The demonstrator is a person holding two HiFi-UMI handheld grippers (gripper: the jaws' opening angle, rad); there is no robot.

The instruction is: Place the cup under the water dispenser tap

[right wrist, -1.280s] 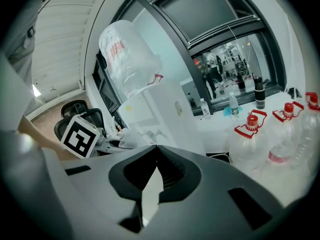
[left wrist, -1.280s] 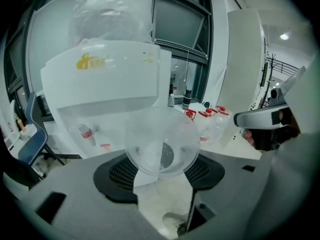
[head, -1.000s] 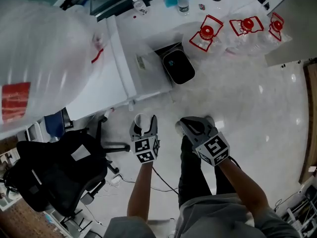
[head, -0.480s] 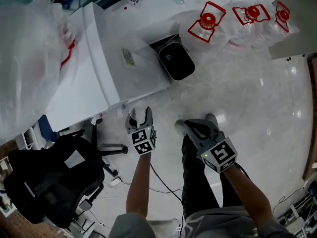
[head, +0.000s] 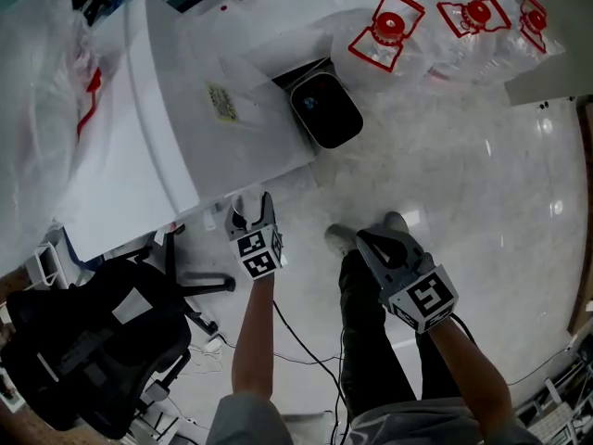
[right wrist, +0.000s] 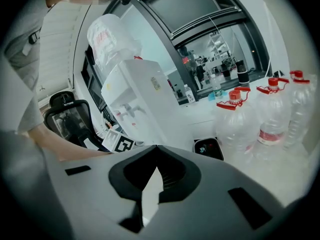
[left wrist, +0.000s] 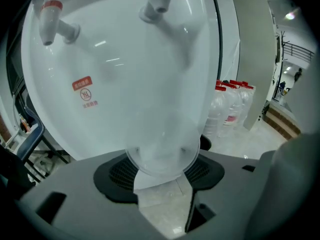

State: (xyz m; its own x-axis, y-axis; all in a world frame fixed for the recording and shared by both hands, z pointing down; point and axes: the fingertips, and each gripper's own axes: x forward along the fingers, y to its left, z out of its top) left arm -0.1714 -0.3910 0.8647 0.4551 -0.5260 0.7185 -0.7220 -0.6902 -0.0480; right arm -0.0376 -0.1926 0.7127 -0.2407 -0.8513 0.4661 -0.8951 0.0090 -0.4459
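- The cup (left wrist: 162,151), clear plastic, is clamped between the fingers of the left gripper (left wrist: 162,170). It hangs in the air close in front of the water dispenser (left wrist: 125,69), lower than the taps.
- There are two taps. The red-topped tap (left wrist: 50,19) is at 10 o'clock from the cup and the white tap (left wrist: 159,1) is at 12 o'clock.
- The right gripper (right wrist: 157,156) has its fingers together at the tips, with nothing between them. In the head view it is at 3 o'clock of the left gripper, well apart from it.
- The floor (head: 463,184) is pale, glossy stone, and the white dispenser stands on it.
- One black bin (head: 324,109) sits just beside the dispenser, at 1 o'clock from the cup.
- Three large water jugs (head: 384,31) with red caps stand in a row farther off, at 1 to 2 o'clock.
- One black office chair (head: 93,341) is at 8 o'clock.
- In the head view the left gripper hides most of the cup.
- Whether the cup touches the dispenser front cannot be told.
- A plastic-wrapped bottle (head: 37,82) at 10 o'clock is cut off by the frame edge.
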